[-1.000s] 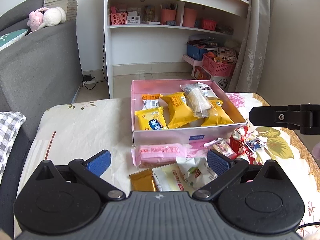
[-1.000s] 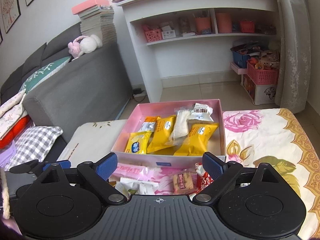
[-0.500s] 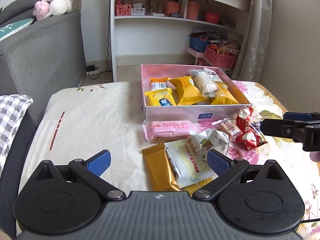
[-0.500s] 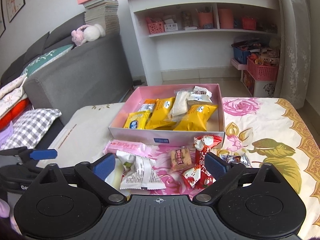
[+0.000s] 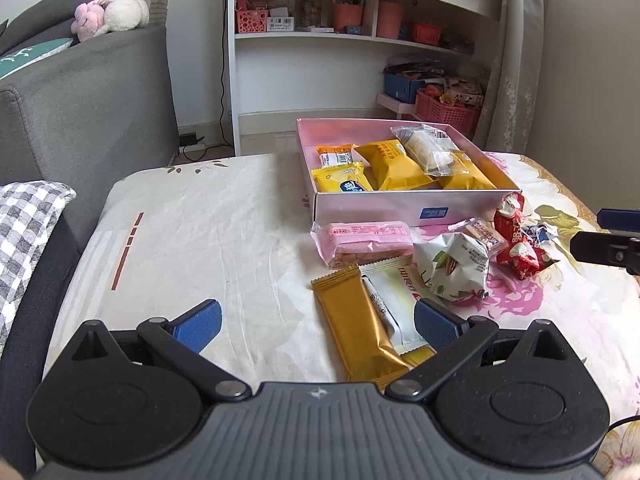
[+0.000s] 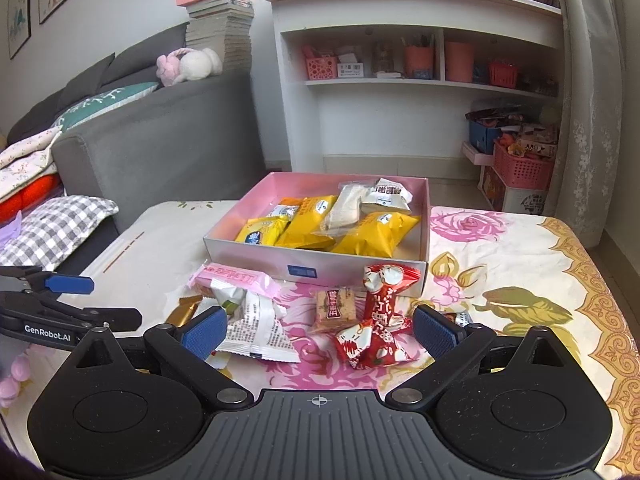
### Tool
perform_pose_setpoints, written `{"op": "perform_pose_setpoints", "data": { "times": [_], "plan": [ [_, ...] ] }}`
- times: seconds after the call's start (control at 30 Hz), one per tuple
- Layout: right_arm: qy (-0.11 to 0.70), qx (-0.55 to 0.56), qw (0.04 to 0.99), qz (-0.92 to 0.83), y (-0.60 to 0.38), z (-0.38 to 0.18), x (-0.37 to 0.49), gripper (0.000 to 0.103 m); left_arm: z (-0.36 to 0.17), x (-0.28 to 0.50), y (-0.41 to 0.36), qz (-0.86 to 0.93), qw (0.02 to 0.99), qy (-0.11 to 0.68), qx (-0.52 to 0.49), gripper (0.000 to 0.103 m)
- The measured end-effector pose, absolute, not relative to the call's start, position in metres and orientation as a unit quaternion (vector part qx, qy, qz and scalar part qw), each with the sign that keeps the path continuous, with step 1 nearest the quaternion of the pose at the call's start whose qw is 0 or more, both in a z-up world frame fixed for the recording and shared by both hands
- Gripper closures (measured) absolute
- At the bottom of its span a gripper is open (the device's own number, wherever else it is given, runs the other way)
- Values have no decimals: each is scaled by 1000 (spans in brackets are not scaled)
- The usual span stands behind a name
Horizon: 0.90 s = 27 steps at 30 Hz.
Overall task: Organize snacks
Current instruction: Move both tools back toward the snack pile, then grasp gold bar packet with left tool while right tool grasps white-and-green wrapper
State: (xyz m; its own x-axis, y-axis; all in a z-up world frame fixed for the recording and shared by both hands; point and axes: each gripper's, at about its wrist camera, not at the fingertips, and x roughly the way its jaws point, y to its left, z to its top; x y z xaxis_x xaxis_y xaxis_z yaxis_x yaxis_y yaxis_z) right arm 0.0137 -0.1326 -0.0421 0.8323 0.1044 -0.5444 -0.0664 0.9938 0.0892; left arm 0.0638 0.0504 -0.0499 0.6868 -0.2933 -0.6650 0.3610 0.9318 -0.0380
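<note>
Right wrist view puts the red candy packets (image 6: 378, 322) between your right gripper (image 6: 320, 330) fingers, nearer the right pad, with the small brown biscuit square (image 6: 335, 309) just beyond them and the white nut pouch (image 6: 256, 330) against the left finger (image 6: 204, 330). The pink box (image 6: 316, 260), already part filled with yellow packs (image 6: 376, 234), sits straight ahead past the fingertips. Expect all of these loose snacks to be light, crinkly and slippery; the film will buckle under the pads, and the biscuit inside the square is probably brittle, so squeeze gently. Take the red packets across their puffed middle, not by a twisted end, which would likely slide out. Your right fingers stand spread wide, touching nothing except perhaps the edge of the white pouch, and they hold nothing. In the left wrist view your left gripper (image 5: 316, 326) is likewise spread wide and empty; the gold bar (image 5: 356, 324) and the white bar (image 5: 394, 308) lie between its fingers, close to the right one (image 5: 436, 326), with the pink wafer pack (image 5: 364, 240) farther ahead. Those flat bars are stiffer; pinch one across its narrow width near the middle, so that it stays level.
</note>
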Motion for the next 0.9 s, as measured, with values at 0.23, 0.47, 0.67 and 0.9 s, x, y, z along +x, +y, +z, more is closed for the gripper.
{"op": "perform_pose_setpoints", "data": {
  "times": [0.23,0.47,0.67,0.9],
  "plan": [
    [291,10,955,50,-132,-55,13,3,-64,63,46,-199,909,363,44,0],
    [302,22,950,77,-118,-62,23,3,-73,69,37,-206,899,386,31,8],
    [310,42,944,104,-107,-66,37,3,-80,81,40,-191,891,413,-17,28],
    [322,64,938,113,-96,-72,55,5,-83,84,37,-190,887,421,-9,46]
  ]
}}
